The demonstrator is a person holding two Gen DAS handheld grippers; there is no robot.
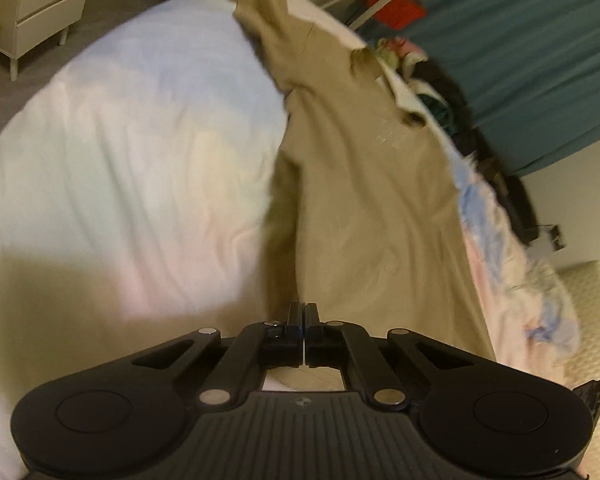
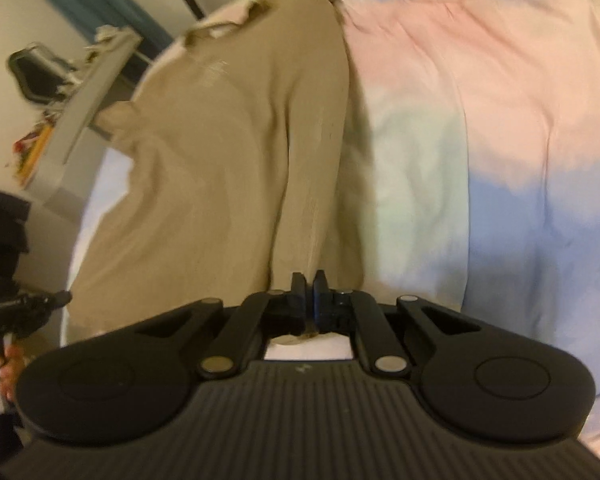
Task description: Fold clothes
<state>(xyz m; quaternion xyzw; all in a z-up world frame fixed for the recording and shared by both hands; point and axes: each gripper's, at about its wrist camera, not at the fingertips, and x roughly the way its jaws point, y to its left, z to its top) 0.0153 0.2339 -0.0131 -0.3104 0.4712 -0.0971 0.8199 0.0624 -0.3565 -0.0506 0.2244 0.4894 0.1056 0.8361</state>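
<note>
A tan shirt (image 1: 372, 200) lies stretched over a pastel tie-dye bedsheet (image 1: 140, 160). My left gripper (image 1: 304, 310) is shut on the shirt's near edge, with the cloth running away from the fingers toward the far edge of the bed. In the right wrist view the same tan shirt (image 2: 228, 168) spreads to the left of centre. My right gripper (image 2: 310, 280) is shut on a raised fold of the shirt at its near edge. The pastel sheet (image 2: 500, 120) shows to the right. Both views are blurred.
A white drawer unit (image 1: 40, 8) stands on the floor at the far left. A pile of mixed clothes (image 1: 440, 92) lies along the bed's far right edge, before a teal curtain (image 1: 532, 60). A grey desk (image 2: 80, 112) and a black chair (image 2: 36, 72) stand beyond the bed.
</note>
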